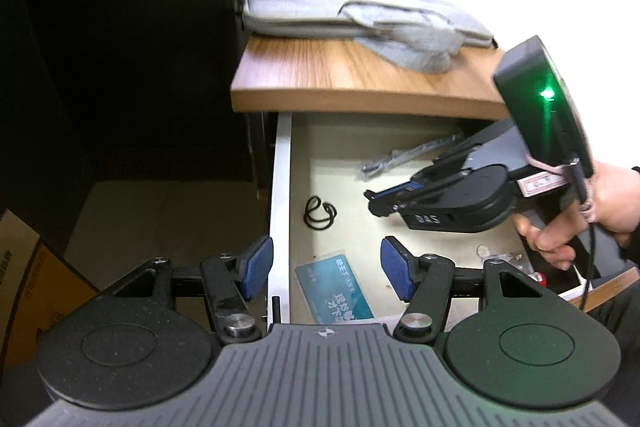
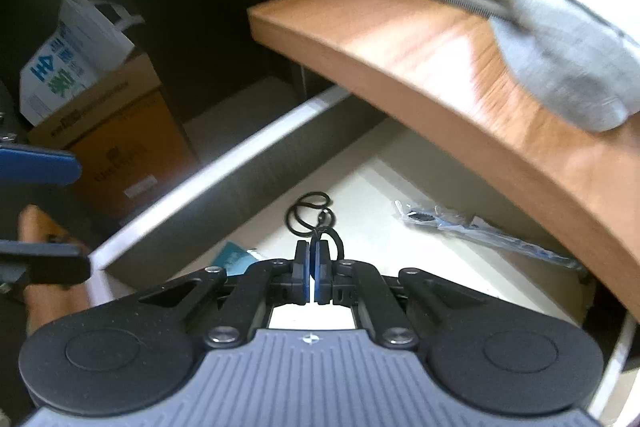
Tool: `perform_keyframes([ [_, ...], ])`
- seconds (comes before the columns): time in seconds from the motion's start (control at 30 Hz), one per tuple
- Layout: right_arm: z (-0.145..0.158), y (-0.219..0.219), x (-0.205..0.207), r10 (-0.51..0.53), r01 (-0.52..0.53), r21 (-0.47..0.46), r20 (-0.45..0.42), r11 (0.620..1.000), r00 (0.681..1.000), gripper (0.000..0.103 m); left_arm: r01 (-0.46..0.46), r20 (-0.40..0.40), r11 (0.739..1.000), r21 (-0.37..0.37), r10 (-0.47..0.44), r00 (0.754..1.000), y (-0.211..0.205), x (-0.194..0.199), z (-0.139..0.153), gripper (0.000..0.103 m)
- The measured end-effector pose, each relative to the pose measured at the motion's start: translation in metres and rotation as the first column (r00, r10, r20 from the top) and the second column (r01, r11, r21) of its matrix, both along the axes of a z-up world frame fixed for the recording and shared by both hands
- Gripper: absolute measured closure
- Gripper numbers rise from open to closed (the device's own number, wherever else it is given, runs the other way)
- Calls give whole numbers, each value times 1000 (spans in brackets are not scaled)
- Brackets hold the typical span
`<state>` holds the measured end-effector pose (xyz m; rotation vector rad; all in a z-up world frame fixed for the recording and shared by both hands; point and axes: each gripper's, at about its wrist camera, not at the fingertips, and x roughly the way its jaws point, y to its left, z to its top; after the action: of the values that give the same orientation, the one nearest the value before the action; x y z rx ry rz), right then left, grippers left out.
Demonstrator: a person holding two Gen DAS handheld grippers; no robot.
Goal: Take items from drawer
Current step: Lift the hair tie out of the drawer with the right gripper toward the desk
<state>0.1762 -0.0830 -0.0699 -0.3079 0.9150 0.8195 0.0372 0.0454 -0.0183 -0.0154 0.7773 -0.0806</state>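
Note:
The drawer [image 1: 280, 187] is pulled open under a wooden desktop [image 1: 340, 83]. On its cream floor lie black elastic rings [image 1: 319, 213], a teal card in a clear sleeve [image 1: 334, 291] and a clear plastic packet [image 1: 408, 155]. My left gripper [image 1: 326, 269] is open, its blue pads straddling the drawer's left wall above the card. My right gripper [image 2: 312, 277] is shut and empty over the drawer floor, just short of the black rings [image 2: 310, 213]; it also shows in the left wrist view [image 1: 380, 205]. The packet [image 2: 472, 231] lies to its right.
A folded grey cloth [image 1: 360, 23] lies on the desktop. Small coins and bits [image 1: 500, 255] sit at the drawer's right front. Cardboard boxes [image 2: 116, 131] and a white paper bag [image 2: 68, 67] stand left of the drawer in the dark recess.

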Motion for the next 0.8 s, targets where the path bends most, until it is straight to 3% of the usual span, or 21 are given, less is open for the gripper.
perform_keyframes([
  [0.5,114,1,-73,51,-63,152,82,986,995,100,-35,175,999,34,28,984,-3,-84,69,41],
  [0.8,175,26,-118,138,-175,228,169,958,976,100,-125,290,992,31,110,951,15,-141,119,41],
])
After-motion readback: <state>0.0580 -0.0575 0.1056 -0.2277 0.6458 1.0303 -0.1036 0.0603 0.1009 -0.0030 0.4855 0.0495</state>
